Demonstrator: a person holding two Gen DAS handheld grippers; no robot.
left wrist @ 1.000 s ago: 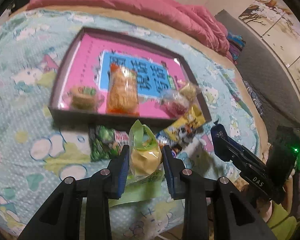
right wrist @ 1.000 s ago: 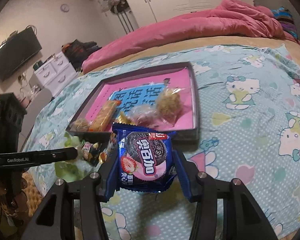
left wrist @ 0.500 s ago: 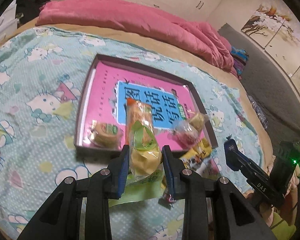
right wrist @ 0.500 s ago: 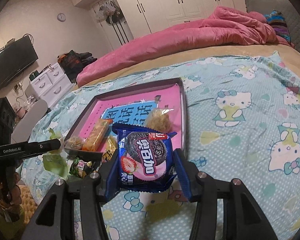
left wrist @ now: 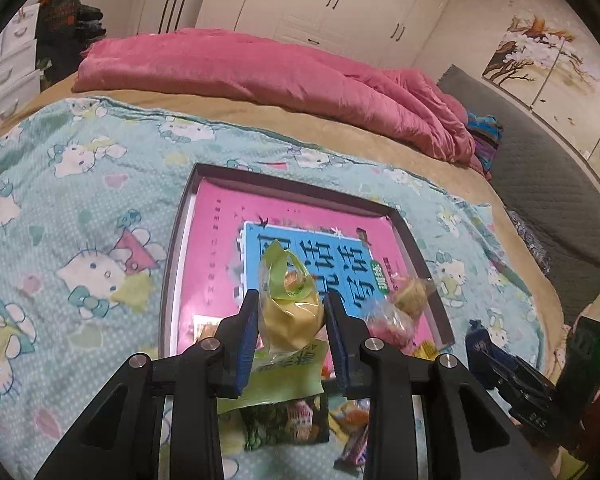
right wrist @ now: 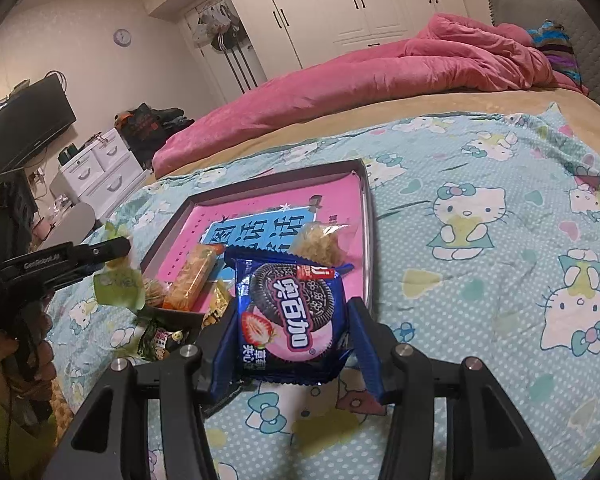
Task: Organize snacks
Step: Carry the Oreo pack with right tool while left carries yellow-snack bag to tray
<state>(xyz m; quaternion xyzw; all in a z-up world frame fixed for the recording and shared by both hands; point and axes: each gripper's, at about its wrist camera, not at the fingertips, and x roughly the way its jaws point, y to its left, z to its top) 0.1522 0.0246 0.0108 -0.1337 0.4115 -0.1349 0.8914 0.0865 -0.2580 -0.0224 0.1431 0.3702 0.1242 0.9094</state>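
Two tools gripping: left (left wrist: 292,334) yellow-green snack packet (left wrist: 290,312), right (right wrist: 290,340) Oreo strawberry pack (right wrist: 290,320).

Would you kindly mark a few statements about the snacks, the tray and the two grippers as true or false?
1. The left gripper holds a yellow-green snack packet. True.
2. The right gripper is empty. False: it grips a blue strawberry sandwich-cookie packet.
3. The tray sits on a cartoon-cat bedsheet. True.
4. The tray holds no snacks. False: an orange packet and a clear-wrapped snack lie in it.
5. A dark green packet lies on the sheet outside the tray. True.
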